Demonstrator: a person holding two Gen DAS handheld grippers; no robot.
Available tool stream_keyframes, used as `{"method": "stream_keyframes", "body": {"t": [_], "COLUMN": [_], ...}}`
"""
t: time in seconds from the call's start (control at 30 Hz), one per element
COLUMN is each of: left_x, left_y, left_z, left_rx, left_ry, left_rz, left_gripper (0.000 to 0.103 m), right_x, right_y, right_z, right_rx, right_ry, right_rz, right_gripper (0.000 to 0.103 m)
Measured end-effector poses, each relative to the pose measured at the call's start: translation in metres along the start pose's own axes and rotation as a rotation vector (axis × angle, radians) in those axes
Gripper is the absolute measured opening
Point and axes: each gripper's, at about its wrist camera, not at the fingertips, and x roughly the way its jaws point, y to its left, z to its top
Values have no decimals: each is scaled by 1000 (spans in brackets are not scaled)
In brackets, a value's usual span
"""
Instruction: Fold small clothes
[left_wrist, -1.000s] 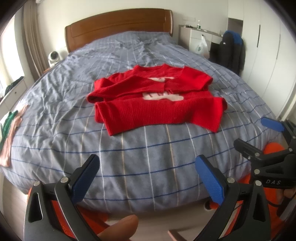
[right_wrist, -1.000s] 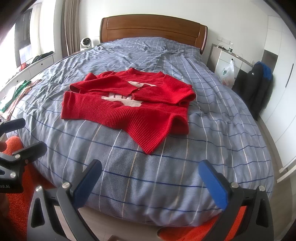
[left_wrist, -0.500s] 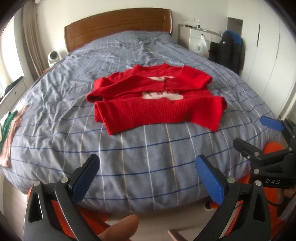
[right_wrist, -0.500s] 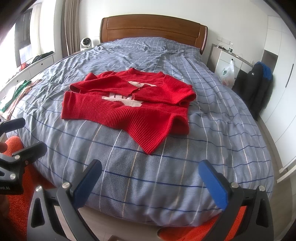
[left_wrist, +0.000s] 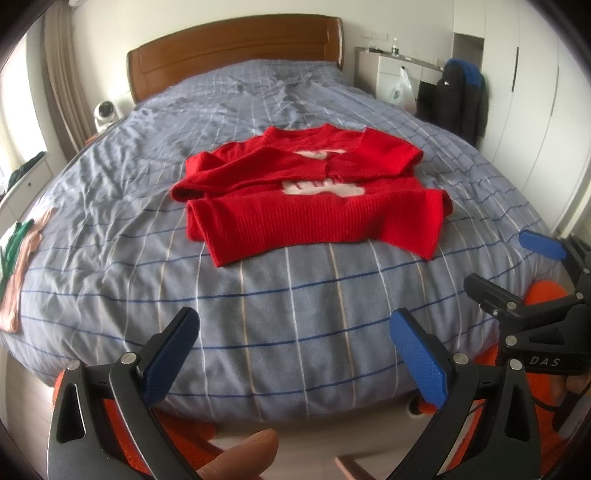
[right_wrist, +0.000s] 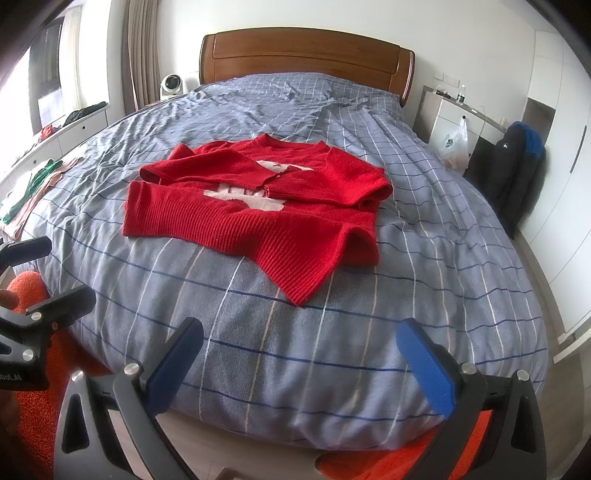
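A: Any change logged?
B: Barely. Red sweater (left_wrist: 310, 199) sits a touch higher in the left wrist view; slight camera drift is indicated.
A: Right wrist view?
B: No shift detected.

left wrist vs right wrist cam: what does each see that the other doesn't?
Only the left wrist view shows the right gripper, jaws open, at its right edge, and a fingertip at the bottom. Only the right wrist view shows the window and the left gripper, open, at its left edge. Both show the red sweater with sleeves folded across its front, the blue checked bedspread, the wooden headboard, the small white fan and the dark jacket.
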Motion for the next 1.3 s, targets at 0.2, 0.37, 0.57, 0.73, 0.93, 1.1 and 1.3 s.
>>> {"method": "stream_keyframes", "body": {"t": [0.2, 0.37, 0.57, 0.73, 0.93, 1.1, 1.3], "left_x": [0, 1, 1, -1, -1, -1, -1], "left_y": [-1, -5, -6, -8, -8, -7, -7], "left_z": [-1, -5, -4, -3, -3, -3, -3], "left_rx": [1, 4, 9, 18, 16, 16, 16], "left_ry": [1, 6, 8, 10, 11, 11, 11], "left_rz": [-2, -7, -7, -11, -10, -11, -11], "left_gripper": [103, 103, 103, 103, 103, 103, 103], "right_x": [0, 1, 1, 1, 1, 0, 0], "right_y": [1, 2, 2, 1, 1, 1, 2], "right_z": [-1, -2, -1, 0, 0, -1, -1], "right_rx": [0, -1, -1, -1, -2, -2, -3], "right_ry": [3, 3, 4, 4, 4, 4, 5], "right_rz": [0, 0, 1, 1, 1, 2, 3], "right_gripper": [103, 103, 103, 103, 103, 103, 103]}}
